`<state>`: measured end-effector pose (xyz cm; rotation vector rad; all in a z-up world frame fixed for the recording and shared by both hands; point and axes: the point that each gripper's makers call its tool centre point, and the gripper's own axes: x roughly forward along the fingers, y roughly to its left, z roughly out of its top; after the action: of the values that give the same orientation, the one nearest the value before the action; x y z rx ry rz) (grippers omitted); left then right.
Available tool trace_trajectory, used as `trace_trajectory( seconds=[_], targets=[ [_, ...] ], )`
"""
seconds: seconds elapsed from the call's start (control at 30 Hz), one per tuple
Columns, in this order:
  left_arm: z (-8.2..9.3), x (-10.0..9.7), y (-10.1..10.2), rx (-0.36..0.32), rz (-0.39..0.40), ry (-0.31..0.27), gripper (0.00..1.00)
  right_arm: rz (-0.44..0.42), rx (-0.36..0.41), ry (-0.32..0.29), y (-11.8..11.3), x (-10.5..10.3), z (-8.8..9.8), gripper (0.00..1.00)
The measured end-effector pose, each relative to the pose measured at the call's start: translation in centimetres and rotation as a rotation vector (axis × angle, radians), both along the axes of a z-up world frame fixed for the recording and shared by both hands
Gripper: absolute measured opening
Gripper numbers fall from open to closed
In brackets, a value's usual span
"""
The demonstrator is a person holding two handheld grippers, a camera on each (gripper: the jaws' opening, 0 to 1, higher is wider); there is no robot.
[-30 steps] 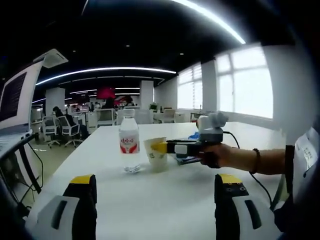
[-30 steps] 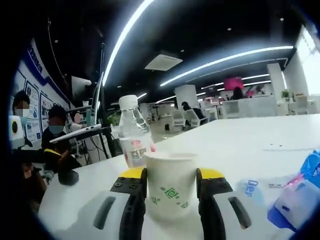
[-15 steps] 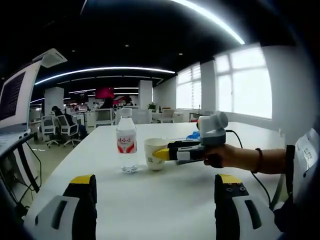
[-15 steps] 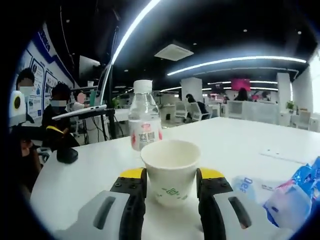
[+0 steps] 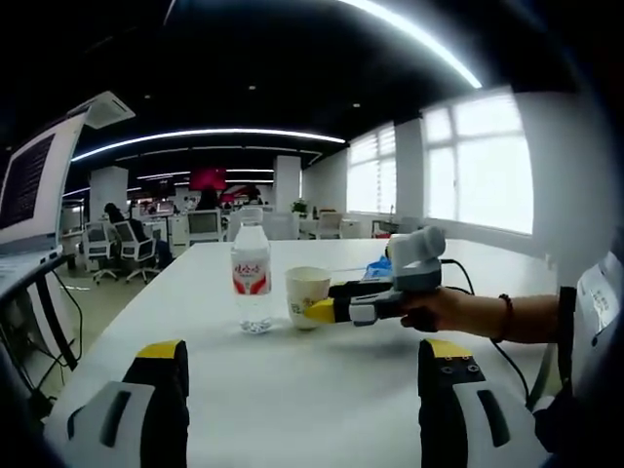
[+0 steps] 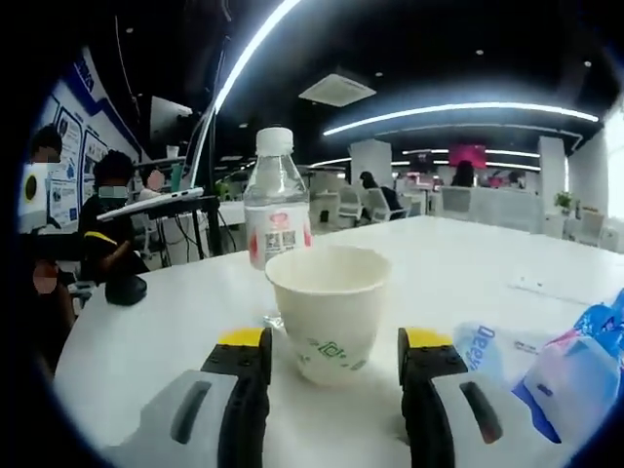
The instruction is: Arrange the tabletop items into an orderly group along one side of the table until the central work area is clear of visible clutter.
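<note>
Right gripper view: the right tongs (image 6: pixel 333 356) are seen spread apart on either side of a paper cup (image 6: pixel 329 310), with gaps at both sides, so nothing is gripped. The cup stands upright on the white counter (image 6: pixel 156 336). Just behind it a water bottle (image 6: pixel 276 222) is set. Blue packets (image 6: pixel 570 375) lie to the right. The left tongs (image 5: pixel 302 375) are held wide, nothing between them.

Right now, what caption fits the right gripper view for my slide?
Open right gripper behind a paper cup, water bottle beyond it on the white table.
</note>
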<state>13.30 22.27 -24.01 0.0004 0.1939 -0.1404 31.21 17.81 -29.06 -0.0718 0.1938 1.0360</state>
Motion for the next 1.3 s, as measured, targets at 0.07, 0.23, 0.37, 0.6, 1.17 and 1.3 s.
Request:
trace_trajectory(
  seconds=[0.07, 0.23, 0.37, 0.6, 1.17, 1.3],
  targets=[
    [0.0, 0.1, 0.0, -0.004, 0.002, 0.0, 0.98, -0.011, -0.005, -0.037, 0.0, 0.1, 0.5, 0.59],
    [0.1, 0.1, -0.2, -0.012, -0.005, -0.008, 0.98, -0.016, -0.025, -0.109, -0.2, -0.3, 1.2, 0.64],
    [0.4, 0.0, -0.2, -0.017, -0.001, -0.019, 0.98, -0.014, -0.01, -0.123, -0.4, -0.6, 2.0, 0.71],
    [1.3, -0.3, -0.1, -0.031, 0.012, -0.053, 0.98, -0.017, 0.018, -0.169, -1.5, -1.2, 4.1, 0.71],
    [3.2, -0.1, -0.8, 0.0, -0.007, -0.139, 0.99, 0.07, 0.066, -0.294, -3.5, -4.9, 9.3, 0.85],
    [3.6, -0.1, -1.2, 0.004, -0.024, -0.161, 0.99, 0.067, 0.037, -0.32, -4.6, -5.3, 9.5, 0.85]
  ],
)
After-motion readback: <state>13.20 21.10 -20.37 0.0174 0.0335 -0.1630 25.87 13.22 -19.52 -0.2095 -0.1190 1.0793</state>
